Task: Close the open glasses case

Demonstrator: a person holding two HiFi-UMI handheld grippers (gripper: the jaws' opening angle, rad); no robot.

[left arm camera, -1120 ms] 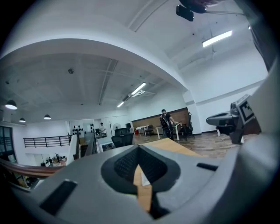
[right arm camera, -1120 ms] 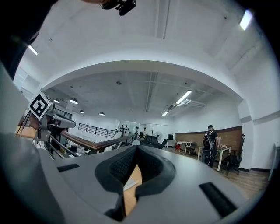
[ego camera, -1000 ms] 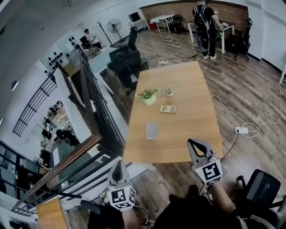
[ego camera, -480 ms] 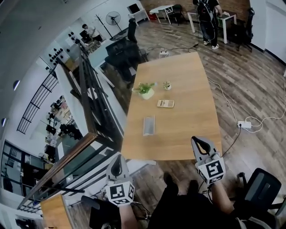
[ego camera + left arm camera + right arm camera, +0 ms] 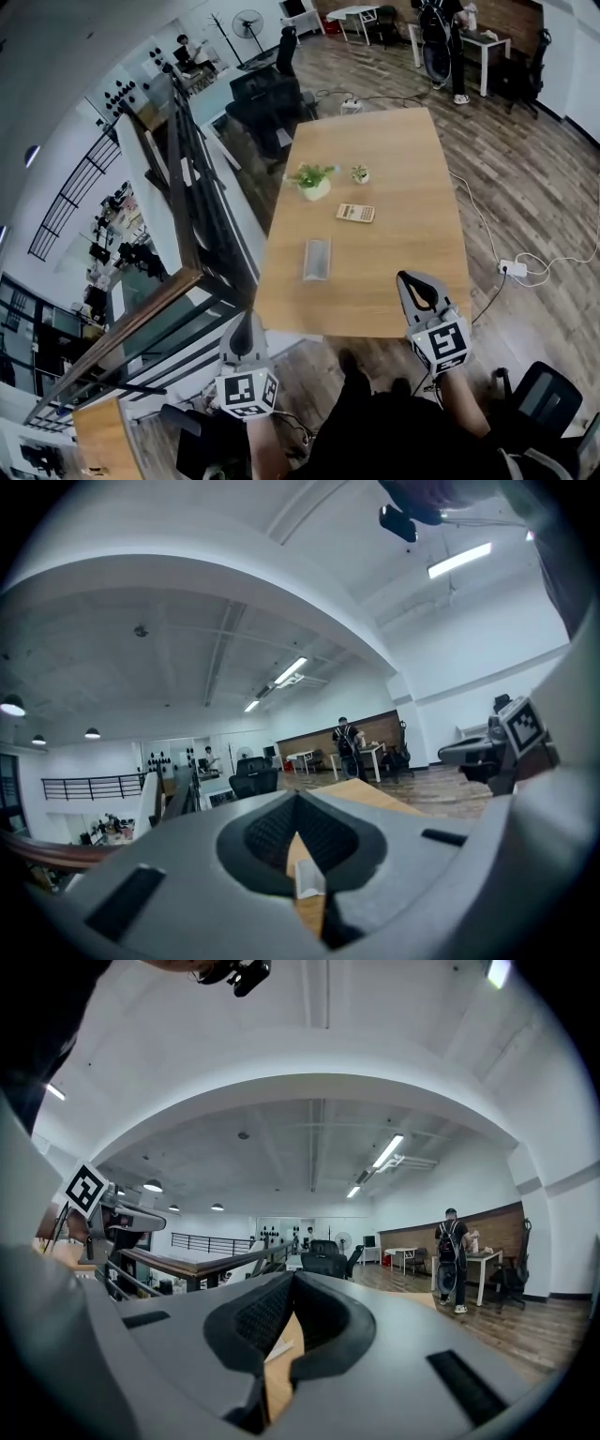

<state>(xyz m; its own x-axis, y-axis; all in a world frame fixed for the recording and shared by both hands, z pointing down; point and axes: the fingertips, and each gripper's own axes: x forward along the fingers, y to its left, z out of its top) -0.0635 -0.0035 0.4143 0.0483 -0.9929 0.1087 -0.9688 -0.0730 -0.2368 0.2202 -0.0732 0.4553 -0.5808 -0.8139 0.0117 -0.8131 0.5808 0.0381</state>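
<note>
Head view: marker cube, right tool

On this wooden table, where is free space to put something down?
The wooden table is bare on its right side, from the beige calculator to the near edge, and at the far end beyond the two potted plants. The grey glasses case and those things crowd the left-centre.

Grey glasses case; light-wood table; green plant, white pot; beige calculator.
</note>
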